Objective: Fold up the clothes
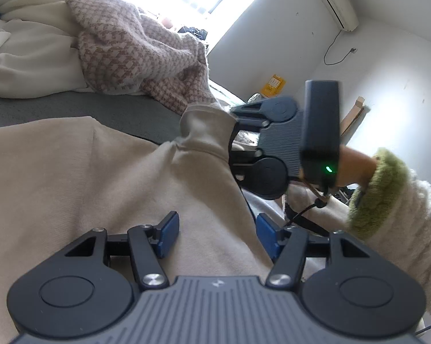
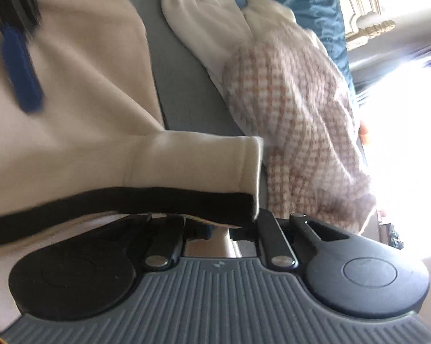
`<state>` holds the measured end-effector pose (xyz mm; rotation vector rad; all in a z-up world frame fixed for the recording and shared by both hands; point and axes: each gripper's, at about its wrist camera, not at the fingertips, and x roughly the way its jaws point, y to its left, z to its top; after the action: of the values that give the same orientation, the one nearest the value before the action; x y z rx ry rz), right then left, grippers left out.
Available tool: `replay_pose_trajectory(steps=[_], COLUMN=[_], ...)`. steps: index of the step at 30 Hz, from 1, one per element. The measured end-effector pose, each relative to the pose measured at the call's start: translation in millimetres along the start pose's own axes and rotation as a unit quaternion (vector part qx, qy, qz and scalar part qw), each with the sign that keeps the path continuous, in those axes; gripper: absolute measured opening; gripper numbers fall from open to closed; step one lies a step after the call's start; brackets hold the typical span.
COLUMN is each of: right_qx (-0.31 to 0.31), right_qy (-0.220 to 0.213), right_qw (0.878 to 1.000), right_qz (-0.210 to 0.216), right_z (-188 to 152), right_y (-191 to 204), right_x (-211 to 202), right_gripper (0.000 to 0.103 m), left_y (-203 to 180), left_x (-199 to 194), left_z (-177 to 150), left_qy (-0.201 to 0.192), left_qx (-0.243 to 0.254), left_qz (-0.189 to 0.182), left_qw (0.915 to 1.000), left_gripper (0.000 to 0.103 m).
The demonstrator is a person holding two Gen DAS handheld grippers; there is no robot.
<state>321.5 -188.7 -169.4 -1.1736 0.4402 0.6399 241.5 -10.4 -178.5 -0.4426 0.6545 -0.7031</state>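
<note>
A beige sweater (image 1: 86, 172) lies spread on the grey bed sheet (image 1: 72, 106). Its sleeve cuff (image 1: 204, 126) is lifted off the bed, and my right gripper (image 1: 234, 143) is shut on it from the right. In the right wrist view the cuff (image 2: 192, 166), edged with a black band, covers the fingertips of the right gripper (image 2: 212, 223). My left gripper (image 1: 217, 235) is low over the sweater's body, its blue pads (image 1: 168, 235) apart, with a fold of fabric running between them unpinched. One of its blue pads (image 2: 20, 71) shows blurred in the right wrist view.
A pink-and-white houndstooth knit (image 1: 135, 54) and a cream blanket (image 1: 23, 43) are heaped at the back of the bed, with a blue quilt (image 2: 301, 0) behind. A hand in a green-cuffed fleece sleeve (image 1: 382, 195) holds the right gripper. A wall air conditioner (image 1: 336, 0) hangs far right.
</note>
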Motion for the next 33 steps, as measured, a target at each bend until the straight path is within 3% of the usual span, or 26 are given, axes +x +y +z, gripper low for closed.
replay_pose_trajectory(steps=[1,3,7,10,12,14,16,19,22,24,25,26,28,30,33], right_qx=[0.023,0.070,0.199,0.247,0.293,0.350,0.372,0.327,0.285,0.290,0.305,0.326,0.346,0.332,0.335], right_qy=[-0.003,-0.018,0.005,0.040,0.037,0.009,-0.048,-0.075,-0.017,0.059,0.075,0.064,0.065,0.074,0.062], right_qw=[1.000,0.997,0.980,0.967,0.952,0.934,0.927,0.939,0.953,0.950,0.944,0.938,0.931,0.936,0.937], right_qz=[0.011,0.019,0.016,-0.051,-0.073,-0.063,-0.007,0.078,0.105,0.095,0.095,0.099,0.095,0.087,0.074], right_z=[-3,-8,-33,-42,-42,-33,-15,19,26,11,0,-7,-6,-5,8], right_y=[-5,-21,-75,-102,-118,-125,-116,-74,-34,-18,-14,-14,-18,-15,-21], right_x=[2,1,-8,-26,-47,-75,-98,-95,-59,-25,-15,-14,-18,-23,-41], right_gripper=[0.011,0.031,0.054,0.052,0.047,0.037,0.035,0.026,0.018,0.016,0.015,0.015,0.015,0.015,0.014], left_y=[0,0,1,1,0,0,0,1,4,7,10,13,19,28,47], left_x=[0,0,0,1,1,0,-1,-3,-10,-19,-25,-30,-38,-38,-31], left_z=[0,0,-1,-1,-1,-1,0,-1,1,3,5,7,13,18,21], left_qy=[0.000,0.000,0.000,0.000,0.000,0.000,-0.001,-0.005,-0.020,-0.044,-0.061,-0.078,-0.110,-0.124,-0.116], left_qx=[0.000,-0.001,0.000,0.001,0.000,-0.001,-0.003,-0.008,-0.020,-0.034,-0.041,-0.048,-0.053,-0.067,-0.117], left_qz=[-0.001,-0.001,-0.001,-0.004,-0.005,-0.006,-0.008,-0.015,-0.028,-0.042,-0.045,-0.046,-0.028,0.026,0.070], left_qw=[1.0000,1.0000,1.0000,1.0000,1.0000,1.0000,1.0000,0.9999,0.9992,0.9976,0.9963,0.9948,0.9921,0.9897,0.9838], left_gripper=[0.061,0.061,0.062,0.064,0.065,0.066,0.066,0.068,0.069,0.069,0.069,0.070,0.075,0.075,0.065])
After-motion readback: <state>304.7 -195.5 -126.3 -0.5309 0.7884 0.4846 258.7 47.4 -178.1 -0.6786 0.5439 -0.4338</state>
